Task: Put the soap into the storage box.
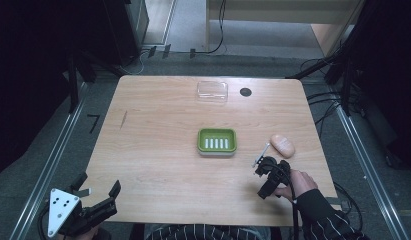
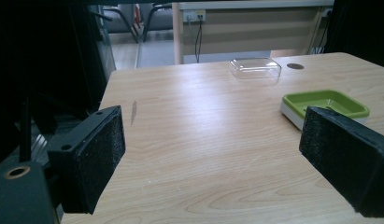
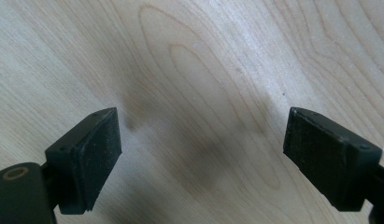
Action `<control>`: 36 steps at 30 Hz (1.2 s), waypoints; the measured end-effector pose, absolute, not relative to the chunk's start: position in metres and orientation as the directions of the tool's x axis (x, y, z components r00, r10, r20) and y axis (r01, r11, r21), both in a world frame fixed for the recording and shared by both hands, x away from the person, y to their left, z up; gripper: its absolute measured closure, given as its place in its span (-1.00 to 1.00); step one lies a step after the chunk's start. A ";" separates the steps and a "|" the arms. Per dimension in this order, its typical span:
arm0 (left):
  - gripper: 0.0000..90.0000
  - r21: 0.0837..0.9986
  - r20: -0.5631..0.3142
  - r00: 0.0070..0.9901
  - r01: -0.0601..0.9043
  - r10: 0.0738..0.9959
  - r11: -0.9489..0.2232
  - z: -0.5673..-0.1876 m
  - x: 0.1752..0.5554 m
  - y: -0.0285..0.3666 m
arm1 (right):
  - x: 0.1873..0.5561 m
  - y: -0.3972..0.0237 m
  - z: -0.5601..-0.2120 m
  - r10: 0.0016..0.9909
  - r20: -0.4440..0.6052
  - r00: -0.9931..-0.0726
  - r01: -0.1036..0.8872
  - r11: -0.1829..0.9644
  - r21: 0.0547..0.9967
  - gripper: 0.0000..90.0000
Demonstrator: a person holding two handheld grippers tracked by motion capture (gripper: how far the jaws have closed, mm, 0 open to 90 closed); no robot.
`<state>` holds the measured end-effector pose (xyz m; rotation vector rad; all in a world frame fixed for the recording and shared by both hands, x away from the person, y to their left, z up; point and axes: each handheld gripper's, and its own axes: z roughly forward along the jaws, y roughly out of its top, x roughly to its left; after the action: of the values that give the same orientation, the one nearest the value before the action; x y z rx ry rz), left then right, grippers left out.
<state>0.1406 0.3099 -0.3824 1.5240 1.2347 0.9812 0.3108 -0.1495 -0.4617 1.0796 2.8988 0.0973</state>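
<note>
Work in hand: right gripper [image 1: 263, 161] hovers just near-left of the soap bar [image 1: 282, 145]; judged to be a reach for the soap, prob. to go into the soap dish [image 1: 217, 141].
Soap bar, place: right side of the table [image 1: 158, 165], right of the green dish and apart from it; lies flat on the wood.
Soap bar, look: pale peach, rounded oval, smooth skin.
Handling (judged): light, stiff, won't crush; curved sides and slick surface mean it can squirt out of flat pads. Not fragile, though edges may dent.
Where to grip (judged): across the short width at mid-length, pads square on the two long flanks, low enough to get under the widest bulge. End-to-end grab looks too wide and wobbly.
Right gripper: jaws spread, nothing btwn them; the right gripper view has bare wood grain and its own shadow under the pads [image 3: 94, 158]. Not touching the soap.
Left gripper [image 1: 100, 197]: parked at near-left table edge, well apart from everything; jaws wide, empty, pads [image 2: 98, 154] framing open table.
Soap dish: centre of table, green tray w/ slotted floor, empty.
Clear lid [image 1: 212, 92]: far side, centre, beside a dark round hole [image 1: 245, 92] in the tabletop.
Risk (judged): pinch too high = bar pops out sideways.
</note>
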 end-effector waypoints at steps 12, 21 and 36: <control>-0.84 0.962 0.038 0.182 0.261 0.982 -0.086 -0.382 0.143 0.308 | 0.312 -0.151 -0.461 0.652 -0.025 -0.758 0.649 0.757 0.076 -0.73; -0.84 0.963 0.038 0.171 0.258 0.985 -0.081 -0.382 0.138 0.309 | 0.316 -0.151 -0.454 0.653 -0.035 -0.756 0.647 0.755 0.105 -0.73; -0.84 0.961 0.043 0.166 0.264 0.985 -0.086 -0.383 0.137 0.311 | 0.331 -0.163 -0.440 0.680 -0.080 -0.729 0.667 0.732 0.137 -0.75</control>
<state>0.1372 0.3107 -0.3825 1.5287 1.2507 0.9937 0.3314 -0.1629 -0.4404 1.0963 2.8068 0.1500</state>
